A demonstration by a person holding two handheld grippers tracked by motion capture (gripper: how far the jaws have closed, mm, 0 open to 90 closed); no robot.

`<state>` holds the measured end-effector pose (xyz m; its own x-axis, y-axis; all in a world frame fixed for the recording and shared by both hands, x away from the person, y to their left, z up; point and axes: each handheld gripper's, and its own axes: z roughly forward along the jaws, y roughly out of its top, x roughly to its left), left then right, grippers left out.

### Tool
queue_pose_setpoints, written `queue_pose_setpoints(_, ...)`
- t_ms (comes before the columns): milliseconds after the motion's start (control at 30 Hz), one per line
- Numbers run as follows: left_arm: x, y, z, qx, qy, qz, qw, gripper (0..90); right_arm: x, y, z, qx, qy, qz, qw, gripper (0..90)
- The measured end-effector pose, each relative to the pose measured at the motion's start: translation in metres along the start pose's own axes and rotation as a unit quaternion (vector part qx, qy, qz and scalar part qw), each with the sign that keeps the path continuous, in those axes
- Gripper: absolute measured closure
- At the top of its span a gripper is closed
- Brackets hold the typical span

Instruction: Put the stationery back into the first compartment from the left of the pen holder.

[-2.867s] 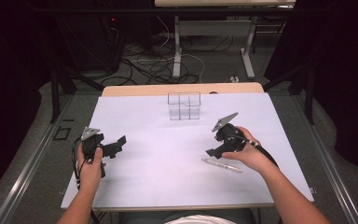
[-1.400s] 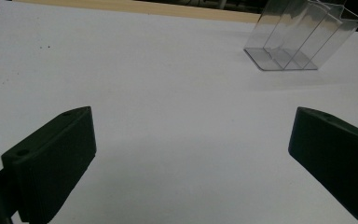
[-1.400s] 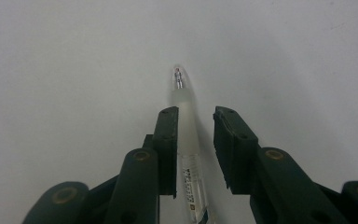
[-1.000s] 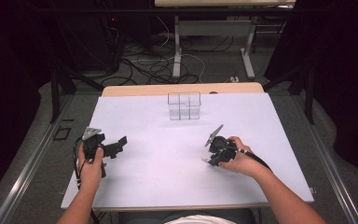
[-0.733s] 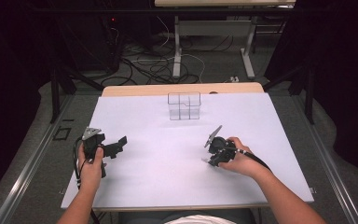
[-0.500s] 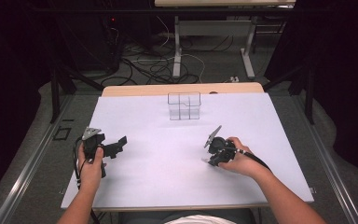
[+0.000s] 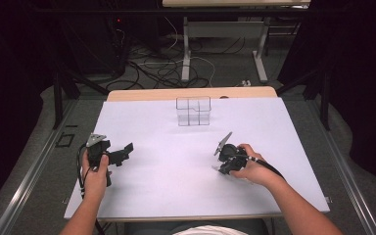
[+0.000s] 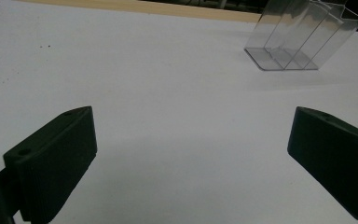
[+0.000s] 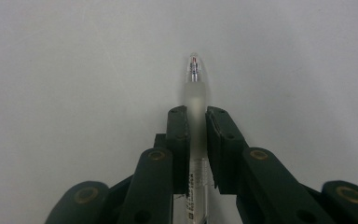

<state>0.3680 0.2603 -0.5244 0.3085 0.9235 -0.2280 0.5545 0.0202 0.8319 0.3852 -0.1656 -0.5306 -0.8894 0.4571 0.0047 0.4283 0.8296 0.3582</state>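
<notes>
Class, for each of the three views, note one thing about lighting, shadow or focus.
High view: the white table is brightly lit, the surroundings dark. Left gripper view: soft shadow lies under the open left tool; the clear organizer is sharp. Right gripper view: the pen looks slightly soft in the right tool.

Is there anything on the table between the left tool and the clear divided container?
Nothing. The left gripper view shows bare white tabletop from the open left tool up to the clear container; the high view agrees.
</notes>
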Motion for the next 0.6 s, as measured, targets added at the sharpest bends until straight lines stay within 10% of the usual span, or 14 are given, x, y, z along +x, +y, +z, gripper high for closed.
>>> queue_pose_setpoints(600, 0.000, 0.000, 0.000, 0.000, 0.000, 0.000, 1.0000, 1.1, 0.002, 0.004, -0.015, -0.018, 0.001, 0.008, 0.9998, 80.3)
